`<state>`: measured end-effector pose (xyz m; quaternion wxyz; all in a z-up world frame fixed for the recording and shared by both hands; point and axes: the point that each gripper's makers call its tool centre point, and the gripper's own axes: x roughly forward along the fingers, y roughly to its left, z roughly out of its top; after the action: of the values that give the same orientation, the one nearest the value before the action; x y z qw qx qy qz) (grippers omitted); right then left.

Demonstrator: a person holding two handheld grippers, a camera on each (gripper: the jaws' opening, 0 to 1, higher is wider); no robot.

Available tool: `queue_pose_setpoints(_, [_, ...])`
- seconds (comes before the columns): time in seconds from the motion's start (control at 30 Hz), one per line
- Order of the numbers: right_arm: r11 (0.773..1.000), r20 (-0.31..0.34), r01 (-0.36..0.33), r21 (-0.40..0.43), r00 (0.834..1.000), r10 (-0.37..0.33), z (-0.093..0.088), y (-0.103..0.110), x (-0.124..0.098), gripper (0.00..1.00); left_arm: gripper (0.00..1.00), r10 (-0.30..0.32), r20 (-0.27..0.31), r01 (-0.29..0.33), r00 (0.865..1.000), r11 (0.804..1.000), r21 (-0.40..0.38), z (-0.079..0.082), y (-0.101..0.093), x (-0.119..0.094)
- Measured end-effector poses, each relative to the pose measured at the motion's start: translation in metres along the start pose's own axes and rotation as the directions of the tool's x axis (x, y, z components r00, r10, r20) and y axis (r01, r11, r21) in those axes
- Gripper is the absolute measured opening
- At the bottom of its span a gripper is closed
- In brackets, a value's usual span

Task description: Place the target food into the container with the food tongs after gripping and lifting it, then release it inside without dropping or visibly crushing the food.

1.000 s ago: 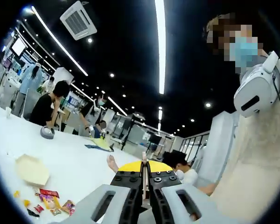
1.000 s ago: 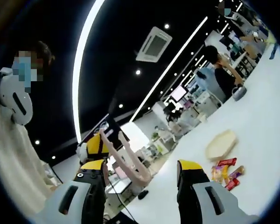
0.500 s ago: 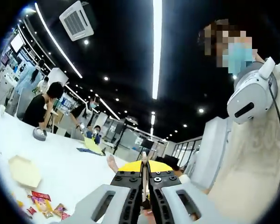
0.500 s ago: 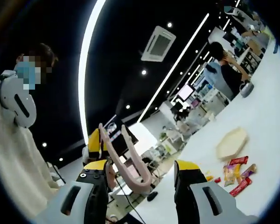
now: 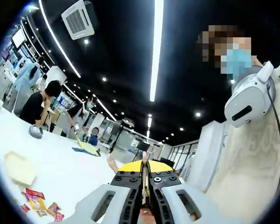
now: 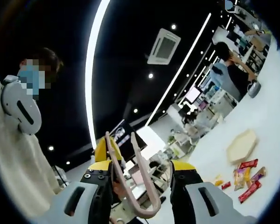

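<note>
With the left gripper (image 5: 143, 173) clamped on the pink food tongs (image 6: 130, 179) and the right gripper (image 6: 142, 175) parted around them, both should be tipped down toward the snack packets (image 6: 246, 179) at lower right.

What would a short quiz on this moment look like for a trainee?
1. True or false: the right gripper is clamped shut on a snack packet.
2. Multiple choice: the hexagonal container lies A) on the white table, near the snack packets; B) between the right gripper's jaws; C) in a person's hand.
3. Fill in: the left gripper is shut on the pink ____.
Key: 1 false, its jaws stand open; 2 A; 3 tongs.
</note>
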<state>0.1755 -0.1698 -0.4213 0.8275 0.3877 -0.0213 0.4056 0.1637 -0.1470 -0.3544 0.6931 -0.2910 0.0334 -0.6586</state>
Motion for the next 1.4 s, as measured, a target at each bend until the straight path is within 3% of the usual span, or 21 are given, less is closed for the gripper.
queue_pose_setpoints(0.37, [0.999, 0.037, -0.044, 0.031, 0.998, 0.043, 0.005, 0.013, 0.008, 0.43, 0.0, -0.011, 0.008, 0.011, 1.0, 1.0, -0.018, -0.003, -0.001, -0.001])
queue_pose_setpoints(0.7, [0.995, 0.101, -0.064, 0.081, 0.993, 0.056, 0.015, 0.016, 0.009, 0.38, 0.0, -0.011, 0.053, 0.014, 0.999, 0.998, -0.061, -0.001, 0.004, -0.007])
queue_pose_setpoints(0.97, [0.993, 0.1, -0.075, 0.09, 0.993, 0.066, 0.014, 0.018, 0.012, 0.37, 0.0, -0.019, 0.054, 0.022, 0.998, 0.998, -0.06, -0.001, 0.002, -0.006])
queue_pose_setpoints(1.4, [0.989, 0.092, -0.12, 0.082, 0.989, 0.113, 0.012, 0.029, 0.014, 0.23, 0.0, 0.0, 0.061, 0.005, 0.998, 0.997, -0.081, -0.002, 0.006, -0.007])
